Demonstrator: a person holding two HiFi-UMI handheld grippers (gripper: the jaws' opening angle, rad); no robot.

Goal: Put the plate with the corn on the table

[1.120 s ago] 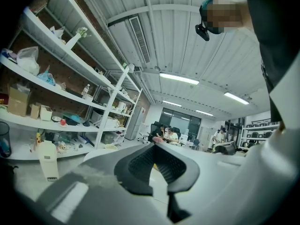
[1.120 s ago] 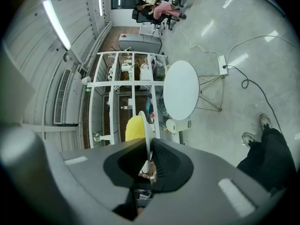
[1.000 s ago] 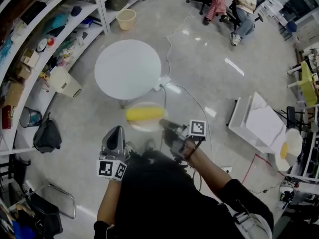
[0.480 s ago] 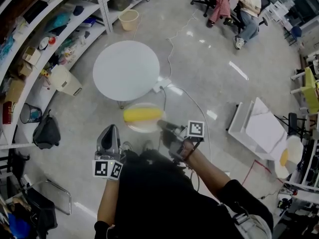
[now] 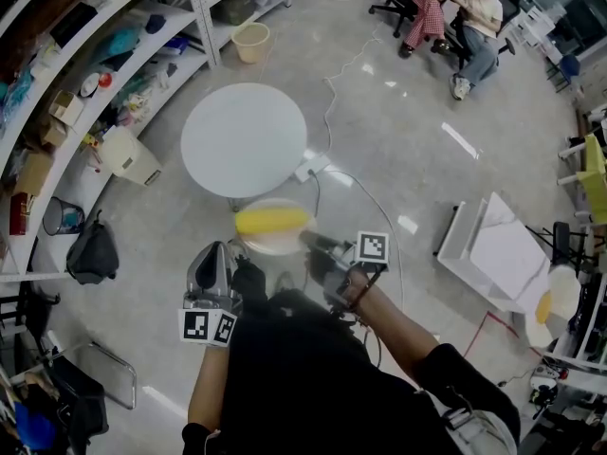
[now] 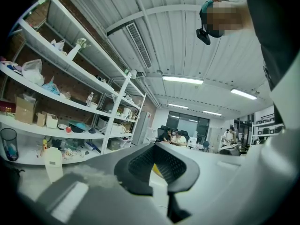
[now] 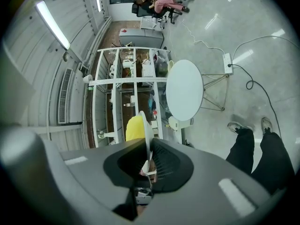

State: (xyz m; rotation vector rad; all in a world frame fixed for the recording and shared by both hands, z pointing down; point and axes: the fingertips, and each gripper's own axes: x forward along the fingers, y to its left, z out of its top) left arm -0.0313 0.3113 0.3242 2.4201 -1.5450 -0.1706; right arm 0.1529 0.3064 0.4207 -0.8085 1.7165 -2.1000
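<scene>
A clear plate (image 5: 275,230) carries a yellow corn cob (image 5: 273,220) and hangs in the air just short of the round white table's (image 5: 244,140) near edge. My right gripper (image 5: 318,244) is shut on the plate's right rim. In the right gripper view the plate's rim (image 7: 146,130) stands edge-on between the pads of my right gripper (image 7: 147,161), with the corn (image 7: 135,128) to its left and the table (image 7: 185,90) beyond. My left gripper (image 5: 214,265) hangs lower left of the plate, shut and holding nothing. The left gripper view shows my left gripper (image 6: 157,165) pointing up toward the shelves.
Shelving (image 5: 85,64) packed with several items runs along the left. A bucket (image 5: 251,41), a white canister (image 5: 128,154) and a black bag (image 5: 93,254) sit on the floor. A cable and power strip (image 5: 308,169) lie by the table. Seated people (image 5: 455,8) are at the far right.
The table sits slightly lower in the head view. The right gripper keeps its hold on the plate, and the left gripper has barely shifted.
</scene>
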